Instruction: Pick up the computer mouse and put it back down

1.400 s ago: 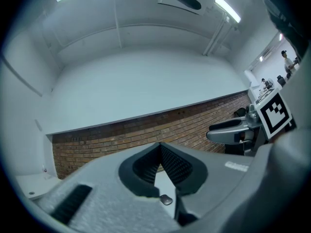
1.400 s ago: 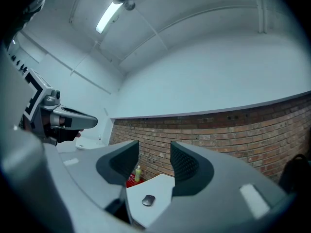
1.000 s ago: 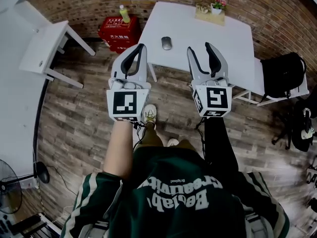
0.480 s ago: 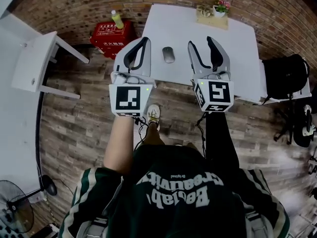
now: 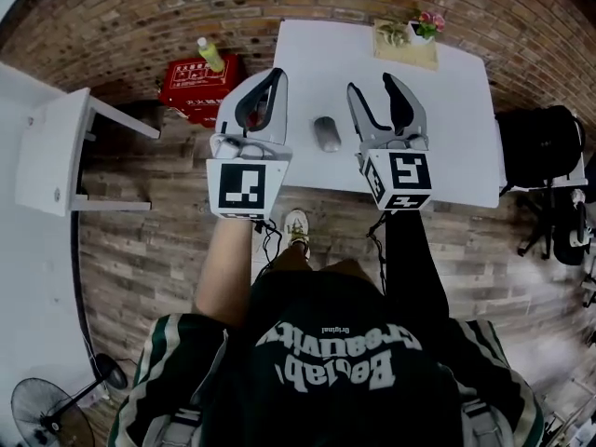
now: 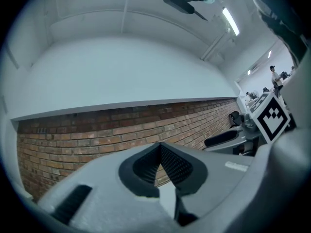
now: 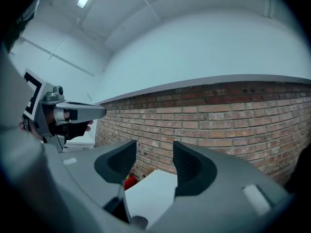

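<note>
Grey oval computer mouse [image 5: 327, 134] lay flat on the white rectangular table [image 5: 447, 110], in its near left part, close to the near edge. In the head view we saw it between the two grippers, touching neither. In the right gripper view only a sliver of it [image 7: 138, 223] showed at the bottom, under the jaws.

Right gripper [image 5: 372, 84] had its jaws roughly half apart with nothing held; through the gap we saw only table top and the red brick wall [image 7: 233, 125]. Left gripper [image 5: 276, 73] had its jaws closed tip to tip, empty. Both pointed across the table toward the wall.

A wooden tray with small potted plants [image 5: 408, 40] sat at the table's far edge. A red box [image 5: 191, 87] stood on the wooden plank floor [image 5: 158, 250] just beside the table's left end, with a yellow-green bottle [image 5: 209, 54] on or just behind it; we could not tell which. A black backpack [image 5: 535, 142] sat beyond the table's right end, and a small white side table [image 5: 51, 152] stood well apart at left.
</note>
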The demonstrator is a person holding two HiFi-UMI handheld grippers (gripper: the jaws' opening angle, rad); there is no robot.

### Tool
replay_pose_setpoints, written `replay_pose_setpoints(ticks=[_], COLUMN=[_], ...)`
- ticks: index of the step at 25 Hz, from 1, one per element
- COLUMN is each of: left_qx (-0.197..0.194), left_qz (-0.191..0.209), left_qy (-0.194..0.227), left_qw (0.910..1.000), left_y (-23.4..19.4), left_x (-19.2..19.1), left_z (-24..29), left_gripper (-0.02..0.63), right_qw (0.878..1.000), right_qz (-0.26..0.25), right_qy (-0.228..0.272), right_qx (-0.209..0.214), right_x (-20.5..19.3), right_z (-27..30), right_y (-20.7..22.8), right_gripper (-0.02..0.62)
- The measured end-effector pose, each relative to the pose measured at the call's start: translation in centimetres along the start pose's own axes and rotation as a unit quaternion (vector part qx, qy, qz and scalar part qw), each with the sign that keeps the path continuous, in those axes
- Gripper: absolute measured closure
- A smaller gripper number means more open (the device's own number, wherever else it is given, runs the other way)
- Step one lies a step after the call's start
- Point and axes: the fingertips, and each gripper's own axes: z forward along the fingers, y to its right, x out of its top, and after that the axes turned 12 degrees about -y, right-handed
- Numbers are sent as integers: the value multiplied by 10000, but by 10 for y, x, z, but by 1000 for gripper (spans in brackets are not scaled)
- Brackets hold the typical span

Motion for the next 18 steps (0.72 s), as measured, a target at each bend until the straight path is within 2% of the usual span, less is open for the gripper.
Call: replay_pose_setpoints(ticks=[5,10,13,18], left_qx=[-291,-504,-614,-723], left_qz=[-37,-42,-111,-215], left_qy=[32,69,80,49], left_qw=[9996,9987,9980,9971], left_y=[-23,-40,-46,-41], left_x=[-8,-18,-23,-31], left_z=[34,55,66,79], left_gripper=[601,601,601,600], right_qw=[9974,9861,9711,9379], right_qz=[258,408,528,554], right_qy=[-670,-1611,-2313,-3397], right_qx=[38,83,246,444], right_x=[-20,-59,-92,-151], right_z=[49,89,107,117], right_y=[-2,-13,-21,-34], right_gripper=[325,296,293,271])
